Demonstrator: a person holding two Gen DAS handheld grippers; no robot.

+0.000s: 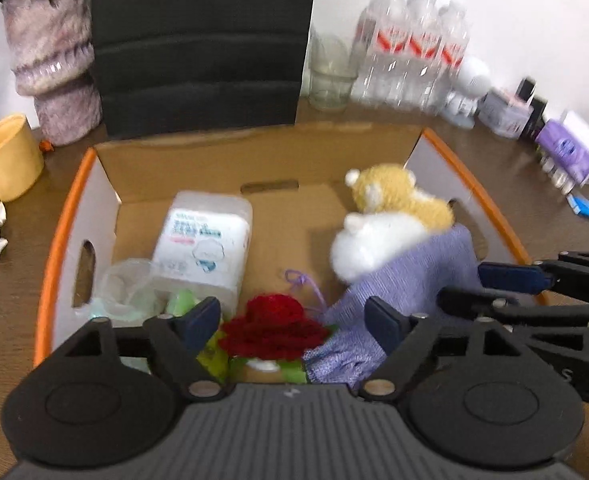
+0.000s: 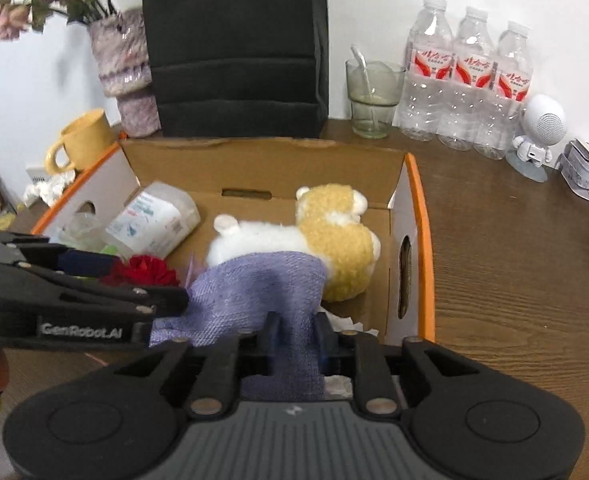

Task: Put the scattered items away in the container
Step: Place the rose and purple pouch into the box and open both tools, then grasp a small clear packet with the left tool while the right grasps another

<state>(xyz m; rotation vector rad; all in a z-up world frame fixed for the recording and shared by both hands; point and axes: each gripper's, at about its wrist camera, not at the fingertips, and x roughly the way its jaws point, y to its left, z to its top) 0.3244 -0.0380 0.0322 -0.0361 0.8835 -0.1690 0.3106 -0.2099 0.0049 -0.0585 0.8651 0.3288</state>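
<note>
**Purple cloth held at the box edge, release pending**

The right gripper (image 2: 296, 344) is seen nearly closed, its jaws pinching a fold of the purple cloth (image 2: 262, 280), which drapes from the near edge into the cardboard box (image 2: 412, 208). The left gripper (image 1: 294, 320) is held wide apart over the red knitted flower (image 1: 272, 330), gripping nothing, its right finger just beside the cloth. Further in, the cloth is draped over the plush toy (image 2: 334, 236), and a plastic tissue pack (image 1: 204, 240) lies towards the left wall. Beyond the box, a yellow mug (image 1: 8, 160), a glass (image 2: 372, 96) and water bottles (image 2: 470, 80) are left on the table (image 2: 514, 280). If the cloth is released too near the edge, it could slide out. If it is pulled instead, the toy may be dragged along.
</note>
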